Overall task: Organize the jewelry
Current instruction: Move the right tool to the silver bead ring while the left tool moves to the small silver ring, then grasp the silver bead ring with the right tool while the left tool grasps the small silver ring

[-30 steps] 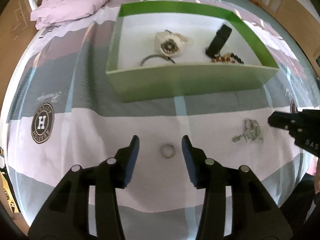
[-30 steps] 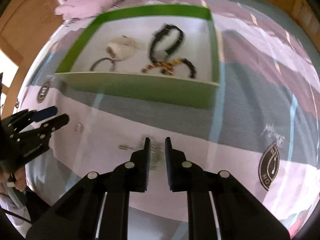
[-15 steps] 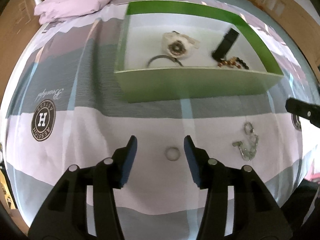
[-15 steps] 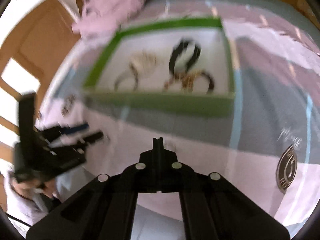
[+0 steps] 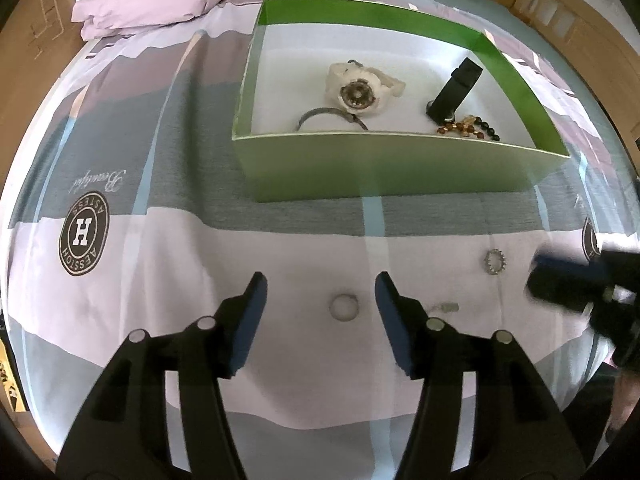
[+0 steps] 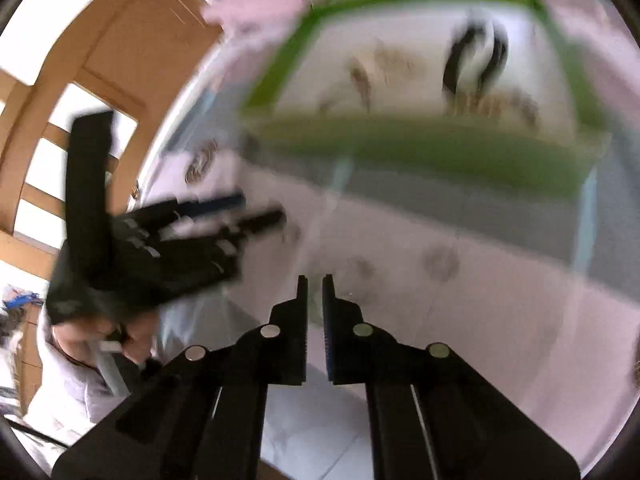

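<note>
Bedding in grey, lilac and white stripes fills the left wrist view, with a green box [image 5: 400,168] at twelve o'clock already holding a white watch [image 5: 360,88], a black strap [image 5: 456,88] and a beaded bracelet [image 5: 468,126]. Our left hand-held gripper [image 5: 320,304] stands spread, its jaws having just been opening, and a small plain ring [image 5: 344,307] lies flat on the bed sheet [image 5: 200,264] between them, touched by neither pad. We judge the ring light, rigid and slippery; lying flat on soft cloth, it should be pinched across its outer rim, pressing a little into the sheet. A second, toothed ring [image 5: 495,261] lies at two o'clock, near the blurred right hand-held gripper [image 5: 560,280] at three o'clock.

From the right wrist, everything is smeared by motion. That gripper's jaws [image 6: 315,292] stand narrowly parted, having just been opening, and we see nothing between them. At twelve o'clock sits the box; the left hand-held gripper shows at nine o'clock.
</note>
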{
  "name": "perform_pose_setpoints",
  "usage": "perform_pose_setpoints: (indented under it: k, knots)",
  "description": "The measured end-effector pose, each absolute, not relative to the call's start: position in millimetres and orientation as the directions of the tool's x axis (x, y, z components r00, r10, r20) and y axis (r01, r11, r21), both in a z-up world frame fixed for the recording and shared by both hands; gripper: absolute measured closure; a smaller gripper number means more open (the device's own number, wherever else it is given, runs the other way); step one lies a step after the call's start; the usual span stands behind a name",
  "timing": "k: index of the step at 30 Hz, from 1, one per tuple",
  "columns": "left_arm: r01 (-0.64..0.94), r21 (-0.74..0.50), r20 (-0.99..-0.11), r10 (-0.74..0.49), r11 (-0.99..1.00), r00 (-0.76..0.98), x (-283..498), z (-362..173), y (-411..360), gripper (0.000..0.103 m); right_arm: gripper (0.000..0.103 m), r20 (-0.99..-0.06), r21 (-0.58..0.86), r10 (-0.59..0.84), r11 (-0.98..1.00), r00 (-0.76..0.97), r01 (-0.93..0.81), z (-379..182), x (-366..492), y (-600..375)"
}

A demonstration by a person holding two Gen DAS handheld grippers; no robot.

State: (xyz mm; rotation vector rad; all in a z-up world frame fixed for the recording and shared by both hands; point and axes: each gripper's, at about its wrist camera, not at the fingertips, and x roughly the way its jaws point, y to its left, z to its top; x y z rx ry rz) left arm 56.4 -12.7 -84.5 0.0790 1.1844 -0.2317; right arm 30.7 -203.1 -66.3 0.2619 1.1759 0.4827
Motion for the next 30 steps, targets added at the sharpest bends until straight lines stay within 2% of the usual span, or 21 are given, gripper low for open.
perform_pose_setpoints:
  k: [2, 5, 13, 21, 22, 25, 27, 30]
  knots:
    - [0.216, -0.061, -0.927, -0.136, 0.974, 0.350, 57, -86, -12, 0.046, 0.057, -0.844, 0.386, 0.412, 0.911, 0.343, -0.145, -69, 38, -217]
    - [0.205, -0.071, -0.928, -0.139, 0.976, 0.345, 59, -87, -10, 0.046, 0.057, -0.897, 0.294, 0.297, 0.954, 0.326, -0.060, -88, 43, -231]
    - [0.226, -0.082, -0.949, -0.145, 0.971, 0.280, 60, -109, -21, 0.046, 0.057, -0.945, 0.147, 0.171, 0.984, 0.278, -0.104, -116, 44, -202]
    - [0.248, -0.032, -0.950, -0.107, 0.968, 0.292, 58, -114, -30, 0.047, 0.057, -0.952, 0.111, 0.140, 0.987, 0.273, -0.120, -115, 40, -204]
    - [0.253, -0.020, -0.950, -0.098, 0.967, 0.297, 57, -114, -32, 0.050, 0.057, -0.952, 0.108, 0.138, 0.987, 0.273, -0.123, -115, 39, -204]
    - [0.262, -0.005, -0.947, -0.089, 0.965, 0.310, 54, -113, -39, 0.070, 0.058, -0.953, 0.072, 0.112, 0.986, 0.281, -0.148, -117, 39, -196]
    - [0.259, -0.003, -0.946, -0.087, 0.966, 0.313, 54, -112, -39, 0.081, 0.080, -0.952, 0.050, 0.096, 0.985, 0.291, -0.163, -121, 43, -185]
    - [0.248, -0.012, -0.945, -0.092, 0.969, 0.313, 55, -110, -36, 0.086, 0.082, -0.951, 0.070, 0.113, 0.985, 0.289, -0.155, -121, 43, -185]
